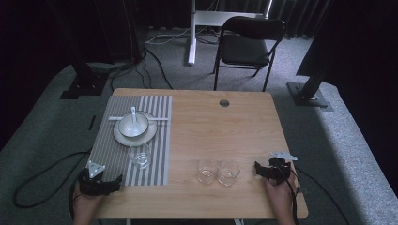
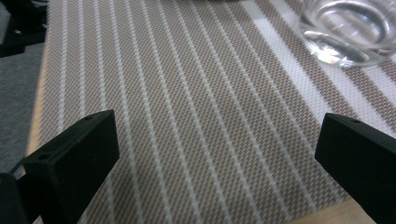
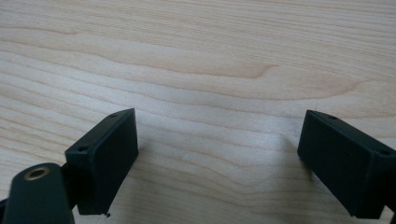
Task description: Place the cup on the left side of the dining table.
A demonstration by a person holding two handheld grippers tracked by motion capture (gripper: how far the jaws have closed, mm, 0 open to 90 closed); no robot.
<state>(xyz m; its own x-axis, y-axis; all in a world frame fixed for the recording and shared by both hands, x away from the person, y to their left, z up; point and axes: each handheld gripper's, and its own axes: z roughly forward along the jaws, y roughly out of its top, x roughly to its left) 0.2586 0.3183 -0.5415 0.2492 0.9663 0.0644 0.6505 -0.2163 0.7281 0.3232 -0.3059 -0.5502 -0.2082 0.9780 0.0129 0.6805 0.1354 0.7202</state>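
A black folding chair (image 1: 251, 44) stands on grey carpet (image 1: 328, 136) before dark curtains (image 1: 84, 23).

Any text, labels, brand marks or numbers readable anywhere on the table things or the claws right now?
None readable: no print shows on the striped placemat, the bowl, the plate, the three glasses, the table or either claw, left or right.

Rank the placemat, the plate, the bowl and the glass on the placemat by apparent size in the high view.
1. Striped placemat, clearly the largest.
2. Plate.
3. Bowl, sitting on the plate.
4. Glass on the placemat, smallest, though not much narrower than the bowl.
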